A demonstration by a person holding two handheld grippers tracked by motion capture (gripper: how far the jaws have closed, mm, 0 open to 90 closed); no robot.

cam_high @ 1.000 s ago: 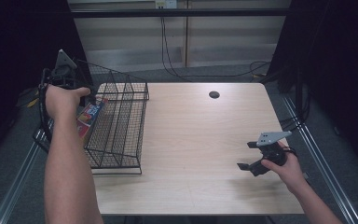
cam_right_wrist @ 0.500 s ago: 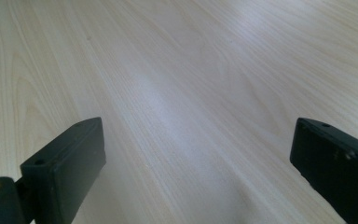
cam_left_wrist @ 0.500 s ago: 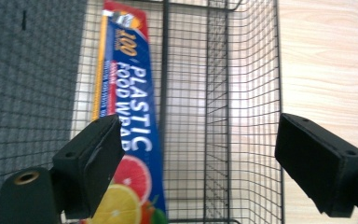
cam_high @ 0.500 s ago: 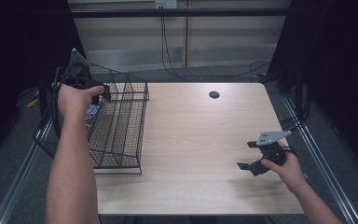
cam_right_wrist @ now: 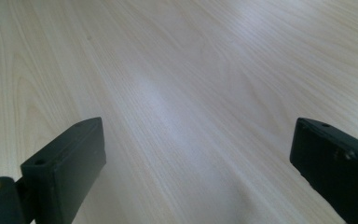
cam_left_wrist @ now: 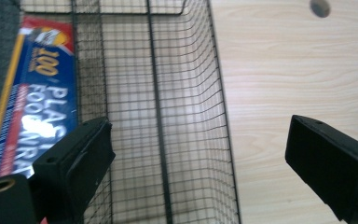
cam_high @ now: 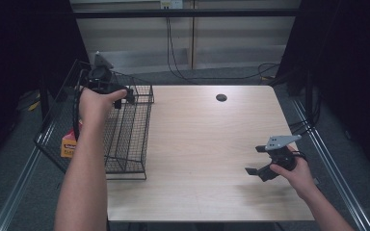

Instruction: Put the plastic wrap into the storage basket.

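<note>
Right gripper (cam_high: pixel 256 160) is held low over the near table (cam_high: pixel 197 144), jaws spread, nothing gripped. Left gripper (cam_high: pixel 125 97), just opened and empty, is poised above the wire basket (cam_high: pixel 125 139); the plastic-wrap box (cam_left_wrist: pixel 32 93) is seen in its left compartment.

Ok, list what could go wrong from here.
The wrap box lies in the rack's outer slot at the table edge; a nudge might tip it off. The left gripper, jaws just opened and empty, hovers over the wires and could snag one. The right gripper sits open, far away, no help.
</note>
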